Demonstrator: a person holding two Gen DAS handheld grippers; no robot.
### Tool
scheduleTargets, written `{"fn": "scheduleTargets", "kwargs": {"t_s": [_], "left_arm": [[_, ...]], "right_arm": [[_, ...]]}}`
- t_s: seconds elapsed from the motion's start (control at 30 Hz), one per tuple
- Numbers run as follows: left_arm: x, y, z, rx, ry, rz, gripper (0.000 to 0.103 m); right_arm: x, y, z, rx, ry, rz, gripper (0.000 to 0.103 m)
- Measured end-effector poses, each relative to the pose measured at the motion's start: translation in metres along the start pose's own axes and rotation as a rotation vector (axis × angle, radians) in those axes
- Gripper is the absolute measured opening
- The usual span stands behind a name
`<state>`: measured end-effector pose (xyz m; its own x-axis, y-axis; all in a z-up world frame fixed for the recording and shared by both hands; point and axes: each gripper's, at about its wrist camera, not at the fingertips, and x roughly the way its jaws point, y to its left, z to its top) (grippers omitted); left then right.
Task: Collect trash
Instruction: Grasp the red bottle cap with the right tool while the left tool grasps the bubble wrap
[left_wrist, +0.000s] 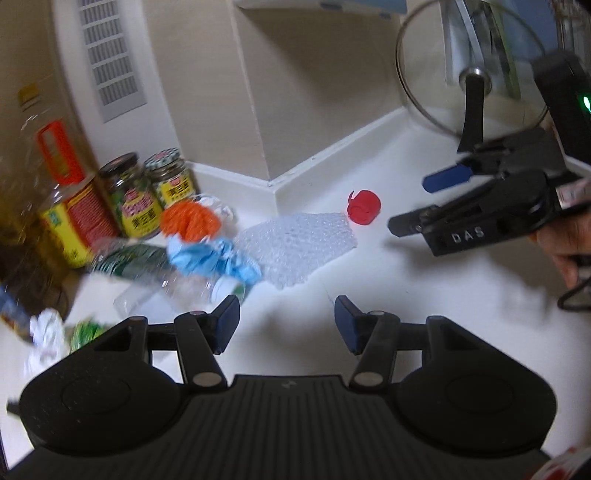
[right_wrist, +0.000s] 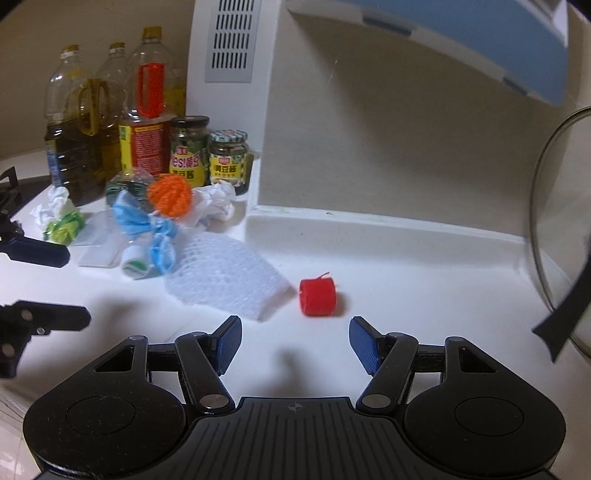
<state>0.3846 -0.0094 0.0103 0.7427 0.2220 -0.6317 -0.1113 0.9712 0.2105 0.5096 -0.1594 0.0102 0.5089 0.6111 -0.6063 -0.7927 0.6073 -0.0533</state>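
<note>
While both tools hang above the white counter (right_wrist: 406, 280) with nothing between their pads, none of the trash has been taken up yet. The right gripper (right_wrist: 295, 341) has its jaws spread wide and points at the red cap-like piece (right_wrist: 318, 297), which lies alone just beyond its fingertips; that spread looks sized to straddle the piece, so I judge it the first pick. The left gripper (left_wrist: 286, 325) is likewise spread and empty, aimed toward the heap on the left.

That heap holds a sheet of bubble wrap (right_wrist: 225, 282) just left of the red piece, a blue crumpled wad (right_wrist: 147, 225), an orange knitted ball (right_wrist: 170, 195), white crumpled paper (right_wrist: 216, 203), a green wrapper (right_wrist: 64, 227) and a crushed clear plastic bottle (left_wrist: 155, 271) with a white cap. Behind it, against the far wall, stand oil bottles (right_wrist: 79, 144) and sauce jars (right_wrist: 189, 151), probably pantry goods rather than waste. A glass pot lid (left_wrist: 469, 70) leans at the far right, clear of the work. No bin shows in either view.
</note>
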Motion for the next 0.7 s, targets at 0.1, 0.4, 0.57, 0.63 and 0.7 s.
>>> {"fn": "scheduleTargets", "kwargs": {"t_s": [0.1, 0.4, 0.57, 0.63, 0.7], "left_arm": [[0.021, -0.005, 0.008, 0.052, 0.014, 0.011, 0.053], [0.067, -0.022, 0.023, 0.252, 0.042, 0.030, 0.056], [0.086, -0.029, 0.028, 0.343, 0.054, 0.039, 0.056], [0.091, -0.029, 0.030, 0.366, 0.057, 0.036, 0.056], [0.096, -0.029, 0.031, 0.395, 0.062, 0.031, 0.056]], "right_arm": [[0.019, -0.011, 0.005, 0.005, 0.005, 0.027, 0.065], [0.062, -0.028, 0.012, -0.010, 0.022, 0.066, 0.065], [0.072, -0.030, 0.013, -0.019, 0.024, 0.079, 0.057], [0.075, -0.030, 0.013, -0.019, 0.026, 0.084, 0.051], [0.077, -0.031, 0.013, -0.019, 0.029, 0.087, 0.027]]}}
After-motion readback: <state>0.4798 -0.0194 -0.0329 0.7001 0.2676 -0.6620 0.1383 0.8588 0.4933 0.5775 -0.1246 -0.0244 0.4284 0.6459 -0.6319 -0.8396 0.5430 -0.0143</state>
